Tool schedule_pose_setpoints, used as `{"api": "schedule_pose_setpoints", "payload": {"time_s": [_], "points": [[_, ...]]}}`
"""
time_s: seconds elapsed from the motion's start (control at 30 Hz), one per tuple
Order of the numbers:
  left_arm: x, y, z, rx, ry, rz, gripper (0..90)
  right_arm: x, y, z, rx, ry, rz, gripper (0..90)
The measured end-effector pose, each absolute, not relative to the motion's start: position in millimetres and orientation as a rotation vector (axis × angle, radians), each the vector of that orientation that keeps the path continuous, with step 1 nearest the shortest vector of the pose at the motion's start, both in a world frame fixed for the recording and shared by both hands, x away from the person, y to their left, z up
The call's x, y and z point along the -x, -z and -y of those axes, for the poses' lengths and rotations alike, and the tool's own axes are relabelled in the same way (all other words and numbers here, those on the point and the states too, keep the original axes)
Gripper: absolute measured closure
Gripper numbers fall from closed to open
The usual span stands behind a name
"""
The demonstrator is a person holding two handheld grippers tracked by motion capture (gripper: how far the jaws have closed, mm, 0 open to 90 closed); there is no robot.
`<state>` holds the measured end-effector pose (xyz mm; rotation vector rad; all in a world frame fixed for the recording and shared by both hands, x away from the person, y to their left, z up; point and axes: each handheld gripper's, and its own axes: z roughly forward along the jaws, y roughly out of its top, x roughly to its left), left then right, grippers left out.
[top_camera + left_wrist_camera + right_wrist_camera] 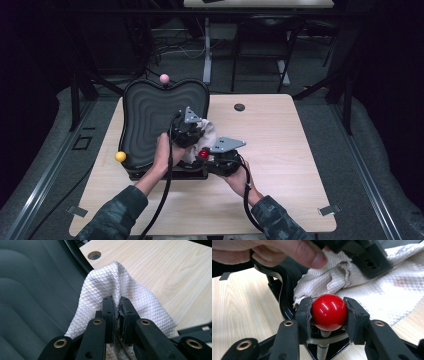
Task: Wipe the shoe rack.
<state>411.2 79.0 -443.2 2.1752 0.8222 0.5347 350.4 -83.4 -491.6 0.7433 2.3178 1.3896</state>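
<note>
You had the left gripper (117, 305) clenched on a bunched fold of the white quilted cloth (117, 282), the weave pinched tight between the pads while the rest draped down either side of the fingers (108, 312), part over the black ribbed tray (30, 297) to their left and part over the wooden table (170, 272) to their right. Your right gripper (329, 312) was grasping the red ball knob (329, 312), squeezed between its two fingers (304, 312) with its thin post dropping straight below them, and more of the cloth lay just beyond those fingertips. The risk I saw was in that second grip: a glossy round knob sat between flat pads, so any sideways pull could have rolled it out of your hold, and then the tray would have been free to skate across the table as you wiped. Leaning hard on the knob could also have bent or snapped its slim post. On the cloth side, you held only a narrow pinch near the fingertips, so a firm drag across the tray's ridges could have tugged the fabric loose. The loose tail of cloth just behind the red knob could also have crept between the right fingers and weakened that clamp. Your left thumb (312, 255) hovered close above the right fingers too, within reach of a slip
</note>
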Motion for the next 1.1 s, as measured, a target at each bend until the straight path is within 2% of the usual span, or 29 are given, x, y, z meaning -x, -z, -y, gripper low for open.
{"api": "schedule_pose_setpoints", "payload": {"time_s": [1.1], "points": [[-491.6, 400.4, -53.6, -2.048, -0.734, -0.988, 83.8, -349.8, 491.9, 83.2, -0.748, -1.394, -2.314, 60.0]]}}
